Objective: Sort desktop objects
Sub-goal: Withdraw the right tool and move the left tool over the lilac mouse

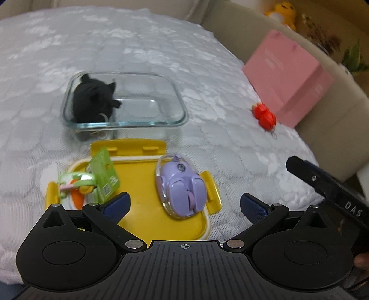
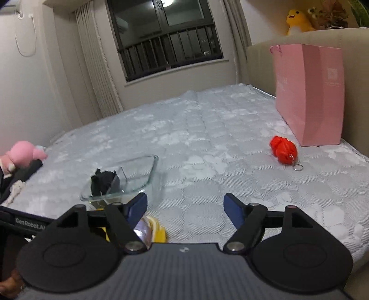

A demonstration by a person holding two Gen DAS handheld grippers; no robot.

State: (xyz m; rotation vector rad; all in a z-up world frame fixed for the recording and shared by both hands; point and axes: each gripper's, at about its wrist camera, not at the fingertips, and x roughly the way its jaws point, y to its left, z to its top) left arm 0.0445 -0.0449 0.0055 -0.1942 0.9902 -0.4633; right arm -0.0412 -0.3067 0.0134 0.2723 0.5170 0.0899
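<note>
A clear glass dish (image 1: 147,76) (image 2: 147,175) lies on the bed with a black plush cat (image 1: 93,101) (image 2: 103,181) at its left end. In front of it a yellow lid (image 1: 138,180) carries a purple computer mouse (image 1: 182,184) and a green-and-orange carrot keychain (image 1: 92,182). A red charm with a key ring (image 1: 265,116) (image 2: 284,150) lies to the right near a pink bag. My left gripper (image 1: 184,203) hovers open over the lid, nothing between its fingers. My right gripper (image 2: 185,208) stands open and empty over bare bedding; its black body (image 1: 327,184) shows at the left wrist view's right edge.
The pink paper bag (image 1: 288,76) (image 2: 309,92) leans on the beige headboard (image 1: 334,129). A pink plush (image 2: 23,157) and dark clothes lie at the bed's left edge. The grey quilted bedspread (image 2: 207,129) stretches to a window wall. A yellow plush (image 2: 297,20) sits on the headboard ledge.
</note>
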